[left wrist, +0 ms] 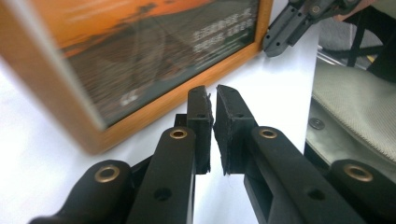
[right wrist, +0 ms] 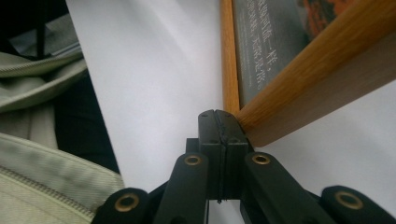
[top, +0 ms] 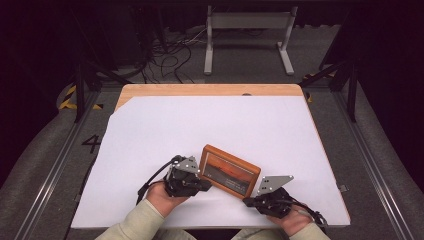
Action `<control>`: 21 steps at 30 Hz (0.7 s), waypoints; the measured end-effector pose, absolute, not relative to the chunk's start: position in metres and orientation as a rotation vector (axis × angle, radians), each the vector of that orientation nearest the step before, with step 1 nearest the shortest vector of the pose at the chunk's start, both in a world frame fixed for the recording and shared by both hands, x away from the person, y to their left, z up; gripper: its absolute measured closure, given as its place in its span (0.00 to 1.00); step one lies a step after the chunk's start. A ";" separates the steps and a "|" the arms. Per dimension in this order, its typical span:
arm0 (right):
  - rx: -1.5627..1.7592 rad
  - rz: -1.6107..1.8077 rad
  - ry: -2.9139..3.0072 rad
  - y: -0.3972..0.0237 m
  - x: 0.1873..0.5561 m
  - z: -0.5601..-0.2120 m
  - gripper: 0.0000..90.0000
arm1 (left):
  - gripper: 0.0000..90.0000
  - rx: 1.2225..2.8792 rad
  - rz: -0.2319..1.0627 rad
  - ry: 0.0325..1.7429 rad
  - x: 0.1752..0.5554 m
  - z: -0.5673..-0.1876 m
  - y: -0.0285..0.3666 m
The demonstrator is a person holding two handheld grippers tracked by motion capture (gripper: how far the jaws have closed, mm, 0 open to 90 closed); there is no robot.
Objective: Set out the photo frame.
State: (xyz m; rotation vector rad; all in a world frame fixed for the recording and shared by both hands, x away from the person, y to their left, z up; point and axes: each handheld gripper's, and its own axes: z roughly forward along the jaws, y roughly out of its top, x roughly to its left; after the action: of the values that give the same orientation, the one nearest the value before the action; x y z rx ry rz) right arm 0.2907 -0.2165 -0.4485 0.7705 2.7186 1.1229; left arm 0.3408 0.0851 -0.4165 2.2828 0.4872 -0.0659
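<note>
A wooden picture frame (top: 230, 170) with an orange sunset photo rests on the white sheet (top: 200, 125), near the front of the table, picture side towards the person. My left gripper (top: 204, 185) is at the frame's left end. In the left gripper view, its jaws (left wrist: 214, 93) stand a thin gap apart with nothing between them, just short of the frame's (left wrist: 140, 60) lower rail. My right gripper (top: 247, 201) is at the frame's front right corner. In the right gripper view it (right wrist: 217, 114) is shut, its tip against the wooden corner (right wrist: 299, 70).
The white sheet covers most of a wooden table (top: 210, 90), with open room behind and left of the frame. A metal stand (top: 247, 22) and cables lie on the floor beyond. The person's sleeve (right wrist: 46, 186) is close to the table's front edge.
</note>
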 end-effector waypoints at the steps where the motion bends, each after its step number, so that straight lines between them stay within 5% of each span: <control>1: 0.771 1.123 2.719 -0.216 0.291 -0.448 1.00 | 0.93 2.279 -0.060 0.494 0.340 -0.415 0.089; 21: 0.889 1.106 2.632 -0.234 0.315 -0.452 1.00 | 0.88 2.194 0.016 0.720 0.350 -0.421 0.158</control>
State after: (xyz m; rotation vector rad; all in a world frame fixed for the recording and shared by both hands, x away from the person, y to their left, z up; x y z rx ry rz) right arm 0.3149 -0.2336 -0.4515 0.8894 2.6324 1.1061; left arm 0.3496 0.1575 -0.4212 2.1936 0.7205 0.0165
